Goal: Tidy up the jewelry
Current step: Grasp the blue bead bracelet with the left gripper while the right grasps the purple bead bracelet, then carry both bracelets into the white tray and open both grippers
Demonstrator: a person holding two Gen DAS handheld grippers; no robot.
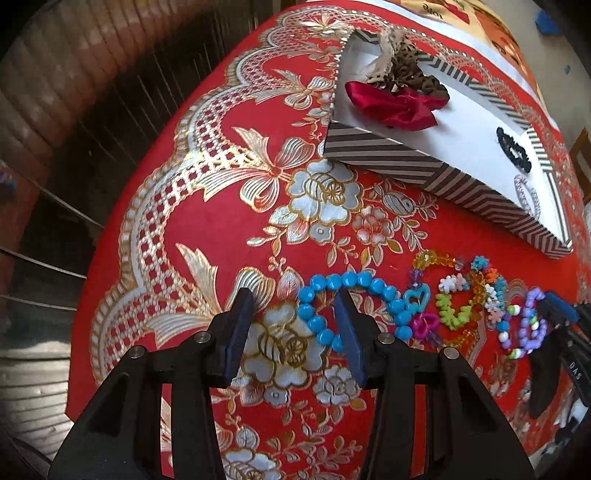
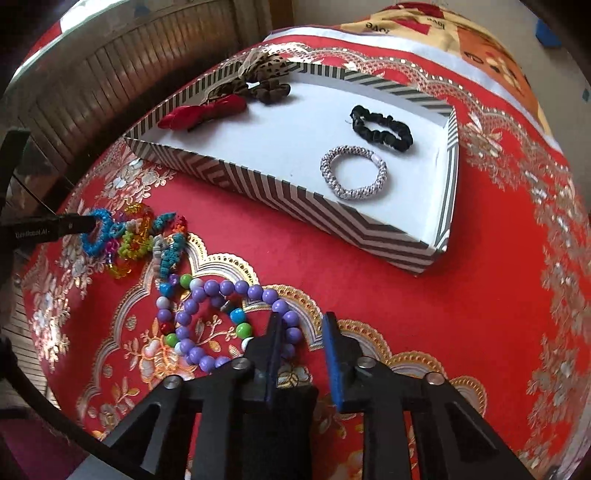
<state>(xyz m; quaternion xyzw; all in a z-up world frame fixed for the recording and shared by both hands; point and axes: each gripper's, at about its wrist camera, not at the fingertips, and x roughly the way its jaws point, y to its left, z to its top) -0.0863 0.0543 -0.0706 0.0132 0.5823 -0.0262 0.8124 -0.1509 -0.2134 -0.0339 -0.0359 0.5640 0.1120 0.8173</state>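
Observation:
A row of bead bracelets lies on the red cloth in front of a striped box [image 1: 439, 173]. My left gripper [image 1: 295, 304] is open; the left arc of the blue bead bracelet [image 1: 354, 284] lies between its fingers. My right gripper [image 2: 301, 325] is open, with the right side of the purple bead bracelet [image 2: 221, 291] between its fingers. The purple bracelet also shows in the left wrist view [image 1: 532, 325]. The box [image 2: 369, 221] holds a red bow [image 2: 203, 110], a leopard scrunchie [image 2: 266, 70], a black scrunchie [image 2: 380, 127] and a silver hair tie [image 2: 352, 171].
Mixed colourful bracelets [image 1: 465, 295] lie between the blue and purple ones; they also show in the right wrist view [image 2: 136, 236]. The red and gold cloth [image 1: 221, 240] covers the table, whose edge drops off at the left. A printed fabric [image 2: 424, 26] lies beyond the box.

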